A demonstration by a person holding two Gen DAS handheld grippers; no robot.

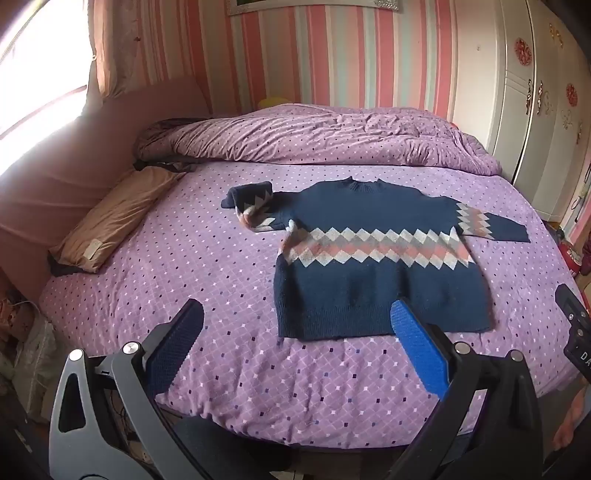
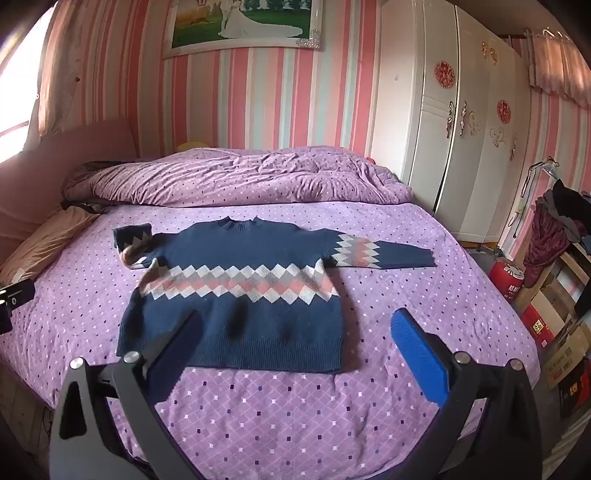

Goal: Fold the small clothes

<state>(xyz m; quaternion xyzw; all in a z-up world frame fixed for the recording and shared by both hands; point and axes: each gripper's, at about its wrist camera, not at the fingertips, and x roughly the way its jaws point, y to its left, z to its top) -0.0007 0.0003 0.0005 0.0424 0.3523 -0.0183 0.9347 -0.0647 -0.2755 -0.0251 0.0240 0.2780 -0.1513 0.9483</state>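
Navy sweater (image 1: 373, 258) lies flat on the bed (image 1: 207, 258), front up, collar toward the far wall, hem toward the cameras; a band of white, grey and pink diamonds crosses its chest. One sleeve (image 1: 491, 223) stretches straight out toward the wardrobe side, cuff flat on the cover; the other sleeve (image 1: 251, 206) is bunched and folded over itself by the shoulder, on the pillow side.

Left gripper (image 1: 295, 332) hangs above the near edge of the bed; jaws spread wide, nothing between them but purple cover and the sweater's near corner; in the left wrist view its blue pad (image 1: 417, 350) overlaps the hem, though contact cannot be judged. Right gripper (image 2: 291, 336) is also above the near edge; jaws spread wide, empty; in its own view the dark finger (image 2: 173, 347) overlaps the sweater's lower corner, and the blue one stands over bare cover well to the side of the garment.

Rumpled purple duvet (image 2: 236, 181) heaped along the far side of the bed; tan pillow (image 1: 114, 218) at the headboard side; white wardrobe (image 2: 454, 122) against the striped wall; framed photo (image 2: 243, 22) above the bed; red canister (image 2: 509, 277) on the floor beside cardboard boxes.
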